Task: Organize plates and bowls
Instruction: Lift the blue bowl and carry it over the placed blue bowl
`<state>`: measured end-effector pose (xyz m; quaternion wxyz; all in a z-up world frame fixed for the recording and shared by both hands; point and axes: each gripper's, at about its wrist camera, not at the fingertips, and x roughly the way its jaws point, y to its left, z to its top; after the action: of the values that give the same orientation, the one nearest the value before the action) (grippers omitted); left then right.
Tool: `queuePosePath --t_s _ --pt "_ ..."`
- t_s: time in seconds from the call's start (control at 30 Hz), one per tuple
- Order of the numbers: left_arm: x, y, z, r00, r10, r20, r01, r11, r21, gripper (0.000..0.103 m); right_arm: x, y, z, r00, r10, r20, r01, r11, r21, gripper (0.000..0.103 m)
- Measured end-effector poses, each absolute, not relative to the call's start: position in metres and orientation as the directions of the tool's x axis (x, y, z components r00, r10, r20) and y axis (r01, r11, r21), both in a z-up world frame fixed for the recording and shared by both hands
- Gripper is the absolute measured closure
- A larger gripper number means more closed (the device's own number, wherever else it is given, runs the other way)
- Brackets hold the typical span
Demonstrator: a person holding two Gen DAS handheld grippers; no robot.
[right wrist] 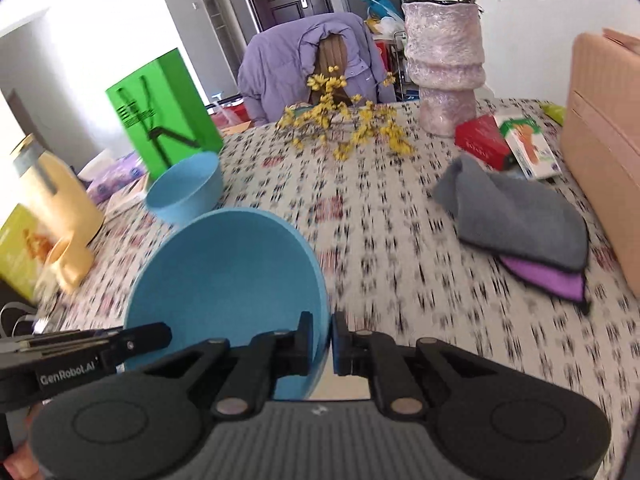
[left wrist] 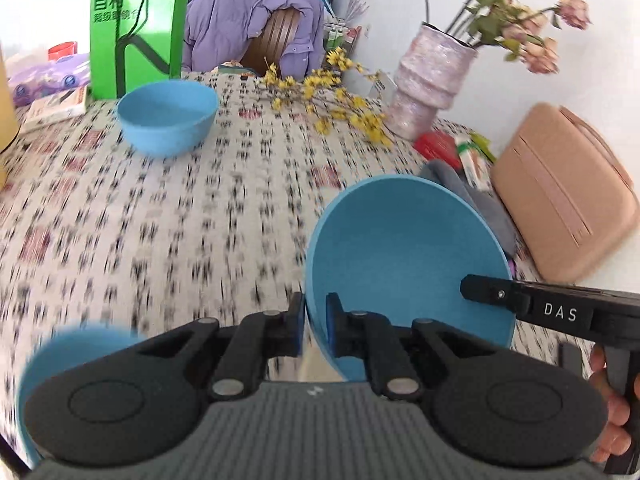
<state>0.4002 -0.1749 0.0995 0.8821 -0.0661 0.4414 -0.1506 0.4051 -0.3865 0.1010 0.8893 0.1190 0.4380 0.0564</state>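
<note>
Left gripper and right gripper both clamp opposite rims of one blue bowl, tilted above the worktop, mouth facing the cameras. Its base is hidden. Second bowl sits upright beyond.

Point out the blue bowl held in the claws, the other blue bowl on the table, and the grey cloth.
held blue bowl (left wrist: 400,248): left wrist view, inner wall.
far blue bowl (left wrist: 168,120): left wrist view, outer wall.
grey cloth (right wrist: 516,212): right wrist view, top fold.
</note>
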Motion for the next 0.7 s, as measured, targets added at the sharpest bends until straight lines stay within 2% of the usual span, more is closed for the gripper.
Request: queuePosePath --t_s 0.33,0.7 --pt "0.317 -0.156 0.104 0.591 -0.332 -0.736 0.210 0.943 -0.257 0.092 0.316 -0.375 0.100 0.594 0.233 -0.770 -0.039 0.964 0.262 0.094" --pt "0.293 -0.129 0.115 0.629 -0.322 -0.707 0.183 0.946 -0.269 0.092 0.298 -0.357 0.111 0.603 0.263 -0.753 -0.073 0.958 0.276 0.094"
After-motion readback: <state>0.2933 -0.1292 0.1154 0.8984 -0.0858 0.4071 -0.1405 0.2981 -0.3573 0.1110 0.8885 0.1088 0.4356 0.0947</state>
